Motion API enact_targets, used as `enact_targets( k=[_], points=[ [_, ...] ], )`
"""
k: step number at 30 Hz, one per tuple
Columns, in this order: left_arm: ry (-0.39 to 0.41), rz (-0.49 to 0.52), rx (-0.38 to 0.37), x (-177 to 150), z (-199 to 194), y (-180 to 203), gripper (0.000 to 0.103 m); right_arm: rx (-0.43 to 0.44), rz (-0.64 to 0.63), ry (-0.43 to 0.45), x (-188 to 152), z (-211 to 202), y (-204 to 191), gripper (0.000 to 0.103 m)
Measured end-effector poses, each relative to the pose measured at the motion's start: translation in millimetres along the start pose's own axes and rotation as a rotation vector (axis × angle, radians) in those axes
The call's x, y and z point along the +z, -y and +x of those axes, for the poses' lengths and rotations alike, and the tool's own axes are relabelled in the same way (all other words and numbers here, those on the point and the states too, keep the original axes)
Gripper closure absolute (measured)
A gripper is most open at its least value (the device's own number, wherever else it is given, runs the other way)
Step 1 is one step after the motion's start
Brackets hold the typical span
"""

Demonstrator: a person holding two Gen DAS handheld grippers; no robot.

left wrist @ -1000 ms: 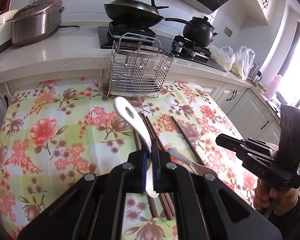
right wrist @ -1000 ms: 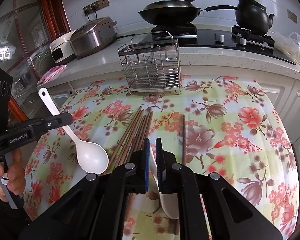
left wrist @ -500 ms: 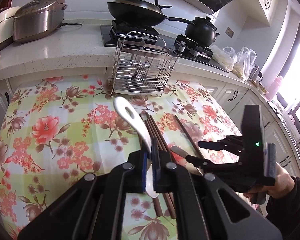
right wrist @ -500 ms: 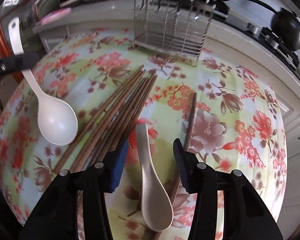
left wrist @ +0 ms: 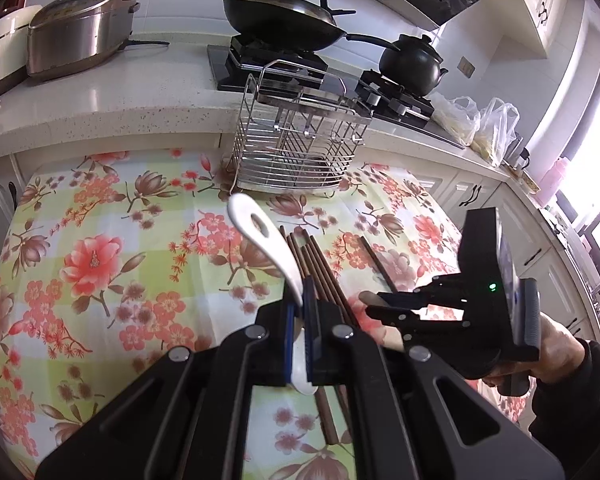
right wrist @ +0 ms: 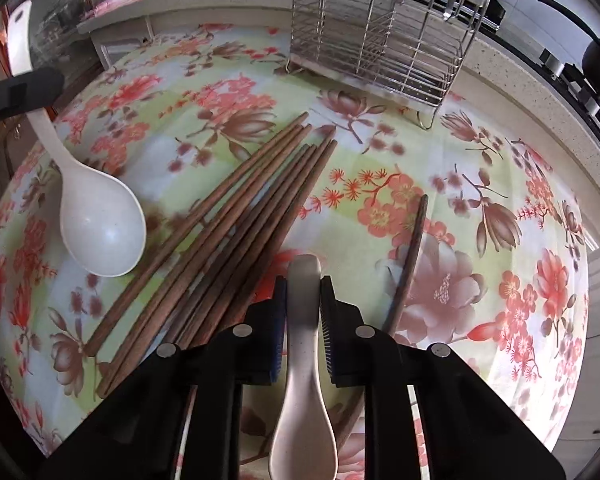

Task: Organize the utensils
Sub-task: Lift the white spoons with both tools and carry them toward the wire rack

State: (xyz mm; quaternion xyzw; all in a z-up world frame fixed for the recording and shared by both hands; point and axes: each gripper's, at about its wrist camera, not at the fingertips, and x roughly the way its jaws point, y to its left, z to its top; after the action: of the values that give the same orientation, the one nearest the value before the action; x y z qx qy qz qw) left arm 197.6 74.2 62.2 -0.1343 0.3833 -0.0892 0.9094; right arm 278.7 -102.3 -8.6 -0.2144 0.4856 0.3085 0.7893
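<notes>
**Two spoons gripped above a floral table**

A white spoon is held in the left gripper, whose jaws are closed on its handle; the handle's end, with a hanging hole, is seen pointing up and away toward the wire utensil rack. In the right wrist view the same spoon's bowl is seen hanging low over the floral tablecloth, left of the chopsticks; whether it touches the cloth cannot be told.

A beige spoon is enclosed by the right gripper. Its jaws are closing, and the blue pads are seen set against both sides of the handle, the bowl lying nearer the camera and the handle's tip pointing toward the rack. The spoon appears to lie on the table.

A bundle of brown chopsticks is spread on the cloth just left of the beige spoon, slanted toward the rack. A single chopstick is laid apart on the right side of that spoon.

The rack is placed at the far edge of the table, against the counter, and appears empty of utensils. The hand carrying the right gripper is shown in the left wrist view.
</notes>
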Motion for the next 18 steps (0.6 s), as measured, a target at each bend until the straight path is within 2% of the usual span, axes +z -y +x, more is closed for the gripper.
enact_targets(
  k=[11, 18],
  points=[
    [0.026, 0.024, -0.001, 11, -7, 14, 0.099, -0.006, 0.124, 0.217, -2, -93, 28, 0.086],
    [0.056, 0.043, 0.006, 30, -15, 26, 0.099, -0.015, 0.171, 0.286, 7, -117, 40, 0.086]
  ],
)
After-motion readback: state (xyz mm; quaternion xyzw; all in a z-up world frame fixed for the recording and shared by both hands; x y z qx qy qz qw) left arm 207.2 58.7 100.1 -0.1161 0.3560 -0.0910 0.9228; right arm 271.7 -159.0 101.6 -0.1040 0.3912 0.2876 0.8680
